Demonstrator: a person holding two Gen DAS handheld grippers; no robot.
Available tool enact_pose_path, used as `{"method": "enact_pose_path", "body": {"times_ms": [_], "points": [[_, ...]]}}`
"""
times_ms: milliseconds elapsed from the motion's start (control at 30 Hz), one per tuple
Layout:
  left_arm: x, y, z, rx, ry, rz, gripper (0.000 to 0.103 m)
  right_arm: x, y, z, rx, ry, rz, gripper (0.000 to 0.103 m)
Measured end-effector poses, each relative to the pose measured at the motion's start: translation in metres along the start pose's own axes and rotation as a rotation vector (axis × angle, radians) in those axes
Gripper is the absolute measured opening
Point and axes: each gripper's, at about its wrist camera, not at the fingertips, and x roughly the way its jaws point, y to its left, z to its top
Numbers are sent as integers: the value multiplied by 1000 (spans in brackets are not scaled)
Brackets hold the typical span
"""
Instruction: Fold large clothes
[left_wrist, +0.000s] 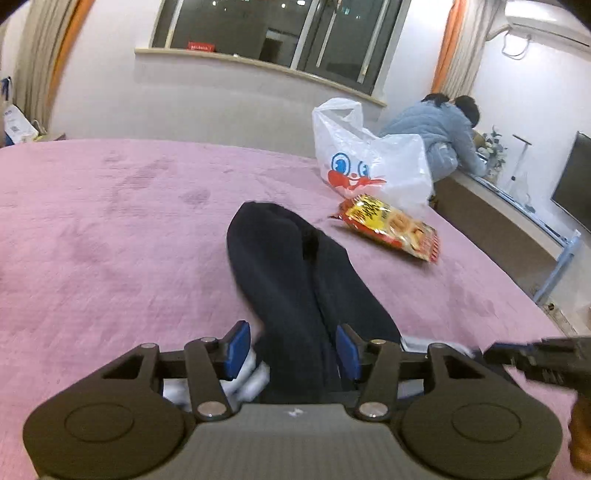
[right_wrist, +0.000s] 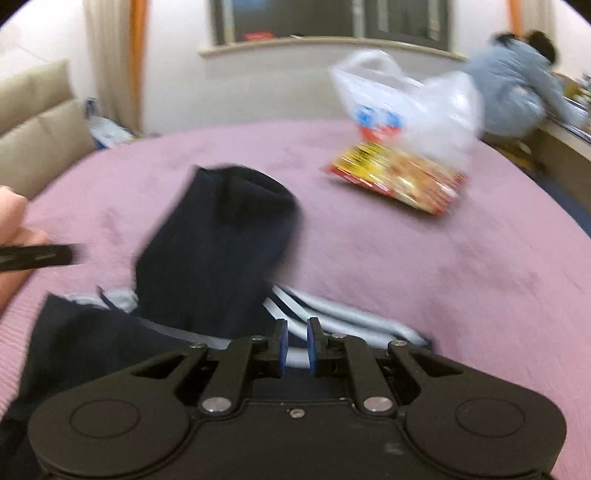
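Faintly, cartoon-face plastic bag, snack packet print unreadable

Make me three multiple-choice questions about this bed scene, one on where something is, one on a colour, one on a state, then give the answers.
1. Where does the snack packet lie?
A. On the bedspread, in front of the white plastic bag
B. On the windowsill
C. Under the dark garment

2. What colour is the bedspread?
A. Green
B. Pink
C. Grey

3. How do the left tongs stand?
A. Open, astride the dark garment
B. Shut on the plastic bag
C. Shut on the snack packet

Answers: 1 A, it rests just before the white plastic bag. 2 B, pink all over. 3 A, the blue pads stand apart, with the dark garment between them.
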Motion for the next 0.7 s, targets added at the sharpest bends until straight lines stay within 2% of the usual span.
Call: {"method": "enact_pose_path", "body": {"times_ms": [133, 200, 267, 333, 433, 533, 567, 600, 633, 667, 700], "points": [[79, 22, 33, -86, 63, 51, 58, 43, 23, 33, -106, -100, 37, 34], [110, 34, 42, -145, 82, 87, 58, 71, 29, 50, -98, -114, 65, 49], [134, 47, 47, -208, 100, 83, 58, 99, 31, 65, -68, -122, 72, 49], [155, 59, 50, -248, 121, 42, 63, 123, 30, 82, -15, -113, 67, 49], [183, 71, 52, -280, 173, -15, 63, 161, 26, 102, 83, -72, 67, 49], [205, 80, 48, -330, 202, -72, 58, 190, 25, 111, 160, -7, 96, 55], [211, 83, 46, -346, 211, -80, 45, 199, 28, 112, 177, 16, 101, 64], [214, 85, 44, -355, 214, -84, 34, 205, 31, 111, 185, 32, 103, 68], [216, 86, 43, -350, 216, -78, 9, 213, 37, 110, 179, 53, 94, 67], [215, 86, 42, -338, 210, -72, 7, 220, 43, 110, 157, 74, 67, 45], [209, 86, 41, -326, 186, -84, 6, 225, 49, 109, 126, 86, 15, 11]]}}
